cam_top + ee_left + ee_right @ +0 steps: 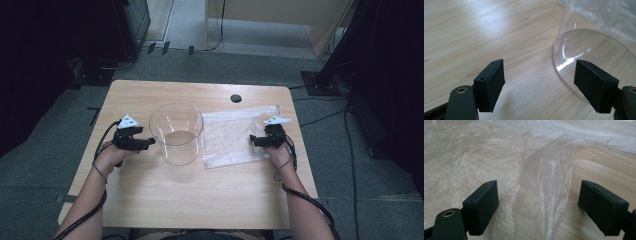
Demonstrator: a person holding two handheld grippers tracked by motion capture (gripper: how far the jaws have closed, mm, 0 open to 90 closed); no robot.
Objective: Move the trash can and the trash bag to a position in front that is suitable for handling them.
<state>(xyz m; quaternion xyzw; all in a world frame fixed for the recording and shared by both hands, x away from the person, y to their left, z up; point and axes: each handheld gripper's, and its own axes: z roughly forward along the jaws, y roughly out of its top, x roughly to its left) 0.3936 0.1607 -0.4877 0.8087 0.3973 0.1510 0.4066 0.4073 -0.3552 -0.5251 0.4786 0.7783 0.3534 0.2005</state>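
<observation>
Here, your right gripper point(537, 207) has its jaws spread wide and grips nothing; a raised fold at the edge of the clear plastic bag point(544, 182) runs up between them, though whether either pad touches the film is hard to tell. The bag's far end runs off the top of the right gripper view. Your left gripper point(539, 85) is likewise wide open and empty, its right-hand pad overlapping the lower wall of the clear round container point(589, 50), contact unclear; that container's top is cut off at the upper right. In the high view, the container point(176, 132) stands at centre on the wooden table point(200, 195), the bag point(232, 137) flat just to its right, the left gripper point(148, 143) at its left wall, and the right gripper point(253, 141) at the bag's right edge.
</observation>
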